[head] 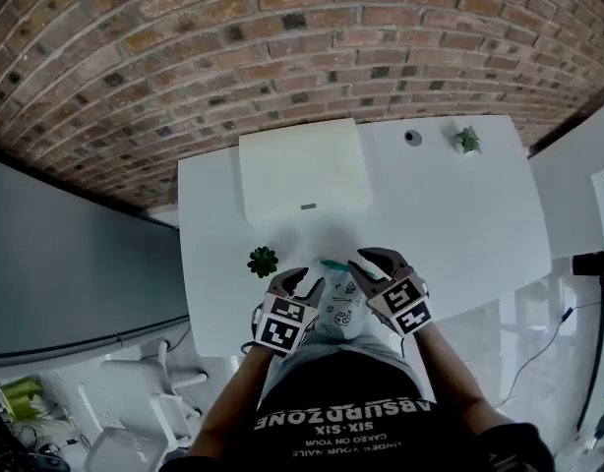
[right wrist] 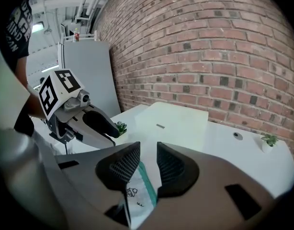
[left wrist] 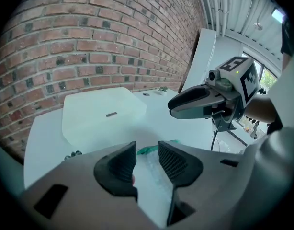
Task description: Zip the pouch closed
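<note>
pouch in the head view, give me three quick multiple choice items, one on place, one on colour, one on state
1. Where is the pouch?
A. on a shelf
B. between the left gripper and the right gripper, near the table's front edge
C. in a drawer

2. What colour is its zip edge?
A. red
B. green
C. black

3. What is the right gripper doing?
A. open, empty
B. lying on the table
C. closed on the pouch

Answers:
1. B, the head view shows it between the two grippers.
2. B, a green strip runs along it.
3. C, the pouch sits clamped between its jaws.
</note>
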Action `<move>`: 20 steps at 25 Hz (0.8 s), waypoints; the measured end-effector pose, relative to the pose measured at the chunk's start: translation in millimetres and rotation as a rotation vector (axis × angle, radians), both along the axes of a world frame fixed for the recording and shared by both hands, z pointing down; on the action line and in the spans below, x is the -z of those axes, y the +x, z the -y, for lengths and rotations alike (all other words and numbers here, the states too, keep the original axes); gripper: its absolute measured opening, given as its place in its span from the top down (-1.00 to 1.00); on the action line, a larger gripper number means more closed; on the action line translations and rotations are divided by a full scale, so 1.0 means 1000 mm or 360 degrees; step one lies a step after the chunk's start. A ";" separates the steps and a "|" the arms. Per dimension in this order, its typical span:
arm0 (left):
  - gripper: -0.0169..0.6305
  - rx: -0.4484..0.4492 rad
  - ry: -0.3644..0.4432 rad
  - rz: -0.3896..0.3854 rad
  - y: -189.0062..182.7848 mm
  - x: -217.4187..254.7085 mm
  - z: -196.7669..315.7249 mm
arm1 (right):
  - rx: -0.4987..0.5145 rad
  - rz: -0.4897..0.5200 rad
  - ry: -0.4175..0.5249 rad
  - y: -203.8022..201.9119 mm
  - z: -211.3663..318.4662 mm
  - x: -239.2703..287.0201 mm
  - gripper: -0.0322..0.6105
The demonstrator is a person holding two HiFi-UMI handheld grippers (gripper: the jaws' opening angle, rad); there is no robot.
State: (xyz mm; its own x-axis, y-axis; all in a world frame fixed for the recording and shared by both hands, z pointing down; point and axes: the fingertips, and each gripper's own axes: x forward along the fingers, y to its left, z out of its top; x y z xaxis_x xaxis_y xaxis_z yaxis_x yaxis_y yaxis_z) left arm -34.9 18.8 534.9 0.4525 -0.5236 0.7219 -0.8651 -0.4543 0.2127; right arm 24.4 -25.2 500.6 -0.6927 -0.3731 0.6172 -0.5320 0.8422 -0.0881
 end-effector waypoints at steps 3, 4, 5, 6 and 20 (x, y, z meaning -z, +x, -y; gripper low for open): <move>0.54 0.0000 -0.0050 0.0009 -0.001 -0.017 0.008 | 0.0072 -0.0049 -0.0035 -0.006 0.008 -0.018 0.60; 0.54 -0.0002 -0.0064 0.0013 0.000 -0.023 0.009 | 0.0099 -0.0067 -0.0046 -0.008 0.009 -0.025 0.60; 0.54 -0.0006 -0.0081 0.0018 0.001 -0.028 0.011 | 0.0125 -0.0087 -0.0055 -0.010 0.010 -0.031 0.60; 0.54 -0.0009 -0.0099 0.0022 0.001 -0.031 0.012 | 0.0149 -0.0110 -0.0061 -0.012 0.011 -0.037 0.60; 0.54 -0.0024 -0.0264 0.0131 0.002 -0.083 0.023 | 0.0438 -0.0336 -0.0121 -0.024 0.021 -0.101 0.60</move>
State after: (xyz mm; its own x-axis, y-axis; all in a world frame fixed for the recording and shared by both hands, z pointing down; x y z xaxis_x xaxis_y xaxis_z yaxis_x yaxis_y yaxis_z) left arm -32.9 -4.5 618.1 0.3952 -0.3880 0.8326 -0.8761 -0.4318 0.2145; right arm -0.1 -46.4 601.6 -0.6152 -0.1377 0.7763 -0.2994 0.9517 -0.0685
